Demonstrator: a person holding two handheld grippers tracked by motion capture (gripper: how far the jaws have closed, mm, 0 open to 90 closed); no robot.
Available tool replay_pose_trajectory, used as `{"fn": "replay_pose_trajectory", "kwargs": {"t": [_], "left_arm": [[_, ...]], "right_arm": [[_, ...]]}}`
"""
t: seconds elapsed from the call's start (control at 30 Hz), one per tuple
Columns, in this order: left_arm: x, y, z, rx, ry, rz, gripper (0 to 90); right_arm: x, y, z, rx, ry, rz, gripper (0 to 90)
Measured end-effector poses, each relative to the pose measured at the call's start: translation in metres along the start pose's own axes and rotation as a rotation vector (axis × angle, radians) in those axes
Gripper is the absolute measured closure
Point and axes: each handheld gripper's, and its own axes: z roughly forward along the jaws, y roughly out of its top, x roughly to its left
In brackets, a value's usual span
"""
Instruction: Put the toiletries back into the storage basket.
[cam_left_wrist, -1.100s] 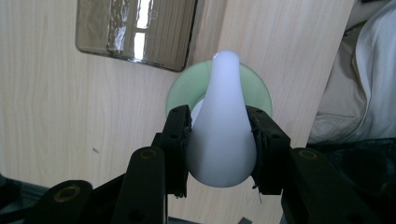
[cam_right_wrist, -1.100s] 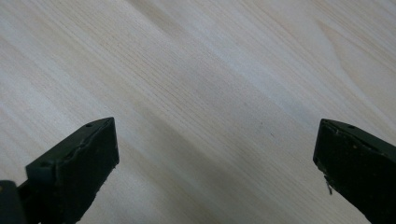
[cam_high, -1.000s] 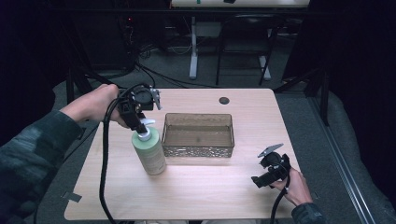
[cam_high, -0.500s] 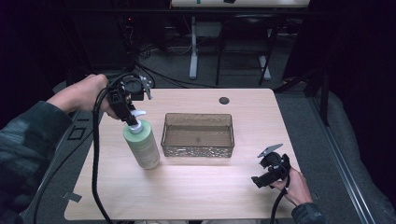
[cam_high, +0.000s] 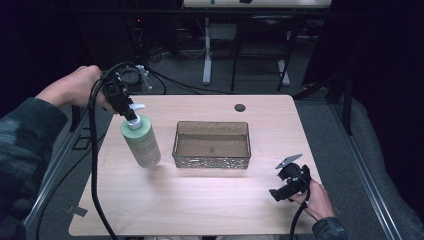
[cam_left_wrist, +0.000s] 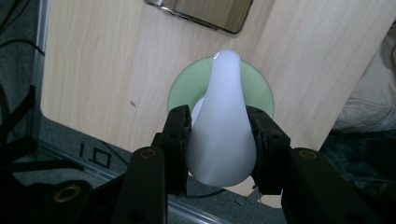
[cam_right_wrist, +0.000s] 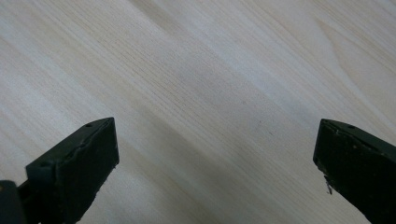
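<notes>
Gripping the green pump bottle (cam_high: 142, 142) by its white pump head (cam_left_wrist: 223, 126) with my left gripper (cam_high: 128, 107), jaws clamped on both sides of it. Bottle is tilted, top leaning toward the table's left edge, base near the table (cam_high: 210, 210), just left of the brown mesh tray (cam_high: 212, 145), not touching it. Can't tell if the base is touching the wood. My right gripper (cam_high: 289, 184) sits low over the near right corner, jaws spread wide, bare wood between them.

Black gripper (cam_high: 131, 111), camouflage sleeve (cam_high: 22, 145)
</notes>
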Motion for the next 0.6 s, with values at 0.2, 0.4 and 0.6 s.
{"fn": "replay_pose_trajectory", "kwargs": {"t": [0.2, 0.4, 0.6], "left_arm": [[0.006, 0.005, -0.009, 0.003, 0.038, 0.001, 63.2], [0.011, 0.013, -0.016, 0.017, 0.064, -0.016, 63.2], [0.015, 0.020, -0.025, 0.003, 0.081, -0.018, 63.2]], "right_arm": [[0.000, 0.000, 0.000, -0.001, 0.004, 0.004, 0.0], [0.000, 0.000, 0.000, 0.001, -0.001, -0.002, 0.0], [0.001, 0.000, 0.000, 0.001, 0.004, 0.003, 0.0]]}}
